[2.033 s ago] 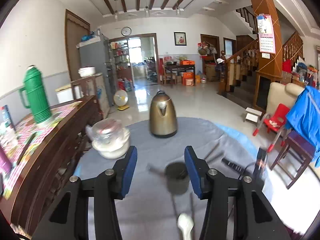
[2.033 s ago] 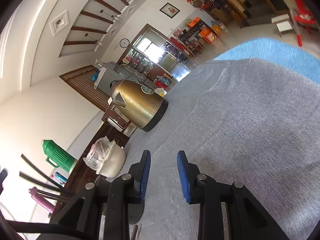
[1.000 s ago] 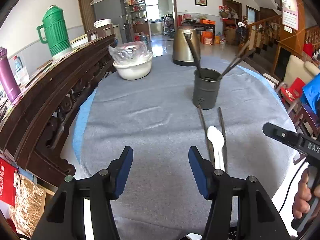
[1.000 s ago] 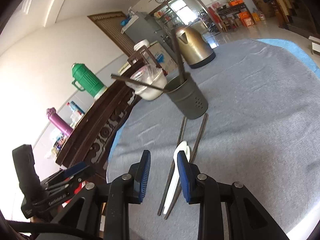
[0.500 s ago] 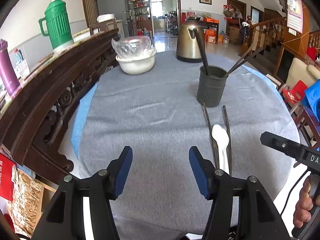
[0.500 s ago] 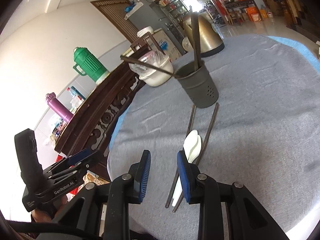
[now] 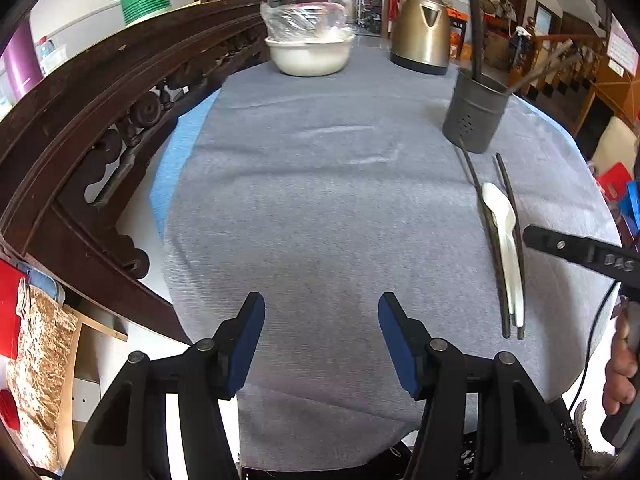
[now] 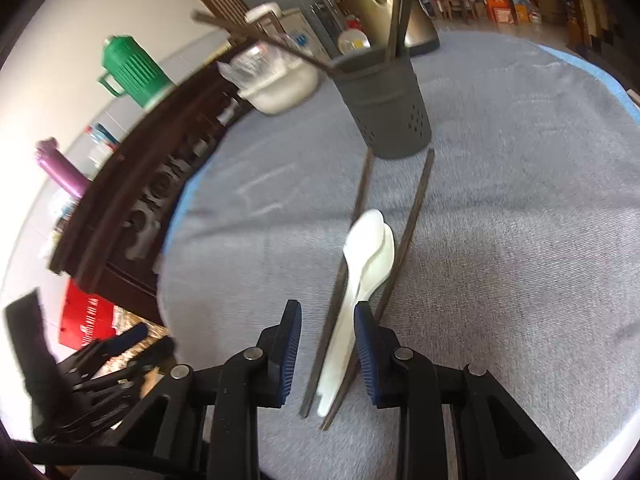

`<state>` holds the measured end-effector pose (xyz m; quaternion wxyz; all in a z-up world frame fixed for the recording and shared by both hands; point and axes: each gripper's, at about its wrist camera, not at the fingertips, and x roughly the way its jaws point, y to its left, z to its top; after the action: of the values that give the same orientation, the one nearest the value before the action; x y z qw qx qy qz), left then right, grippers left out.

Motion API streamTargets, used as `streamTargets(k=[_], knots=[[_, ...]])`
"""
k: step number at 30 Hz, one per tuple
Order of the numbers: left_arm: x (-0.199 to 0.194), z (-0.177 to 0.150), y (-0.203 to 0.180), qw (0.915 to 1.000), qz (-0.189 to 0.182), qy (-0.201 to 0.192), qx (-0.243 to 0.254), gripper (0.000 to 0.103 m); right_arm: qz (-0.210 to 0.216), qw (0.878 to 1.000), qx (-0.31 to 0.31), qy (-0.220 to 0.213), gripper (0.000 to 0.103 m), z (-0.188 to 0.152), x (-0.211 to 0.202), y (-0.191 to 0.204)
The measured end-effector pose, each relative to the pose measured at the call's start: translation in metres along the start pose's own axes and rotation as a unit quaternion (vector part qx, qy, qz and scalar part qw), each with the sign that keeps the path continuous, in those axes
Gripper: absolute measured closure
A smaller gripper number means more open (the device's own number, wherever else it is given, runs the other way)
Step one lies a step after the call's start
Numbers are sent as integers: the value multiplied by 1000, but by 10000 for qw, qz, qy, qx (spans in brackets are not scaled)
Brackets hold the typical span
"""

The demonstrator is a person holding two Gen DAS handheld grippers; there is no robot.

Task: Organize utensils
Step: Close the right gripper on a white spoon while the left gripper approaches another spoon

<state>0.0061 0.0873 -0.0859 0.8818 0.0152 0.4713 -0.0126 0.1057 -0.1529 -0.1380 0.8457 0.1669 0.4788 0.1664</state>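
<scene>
Right gripper point(image 8: 327, 354) sat low over the near ends of the utensils, jaws a narrow gap apart, nothing clamped. You had the white spoons point(image 8: 368, 256) and one dark chopstick point(image 8: 340, 292) lined up in that gap; the second chopstick point(image 8: 404, 236) ran just outside the right pad. Left gripper point(image 7: 321, 344) hung wide apart over bare cloth, empty.

Risks as I judged them: close there and you'd pinch spoon plus stick together (two stacked, glossy, curved spoons would likely slip or fan apart). Thin sticks lying flat on the fuzzy grey tablecloth point(image 7: 320, 200) gave little for the pads to bite under. The holder point(image 8: 384, 108), a dark perforated metal cup touching the sticks' far tips, already had chopsticks leaning out, so you could have snagged one on insertion.
</scene>
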Motion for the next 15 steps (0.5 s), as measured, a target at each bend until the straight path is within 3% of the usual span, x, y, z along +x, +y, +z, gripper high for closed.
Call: streamTargets(k=[4,15], knots=[[1,2,8,10000,-14,-39,-70,43,-289,9995,-53,141,74,4,17,0],[6,1,10,9999,-74,33,-64,43,-586,9974,-36,426,73,9,42,1]])
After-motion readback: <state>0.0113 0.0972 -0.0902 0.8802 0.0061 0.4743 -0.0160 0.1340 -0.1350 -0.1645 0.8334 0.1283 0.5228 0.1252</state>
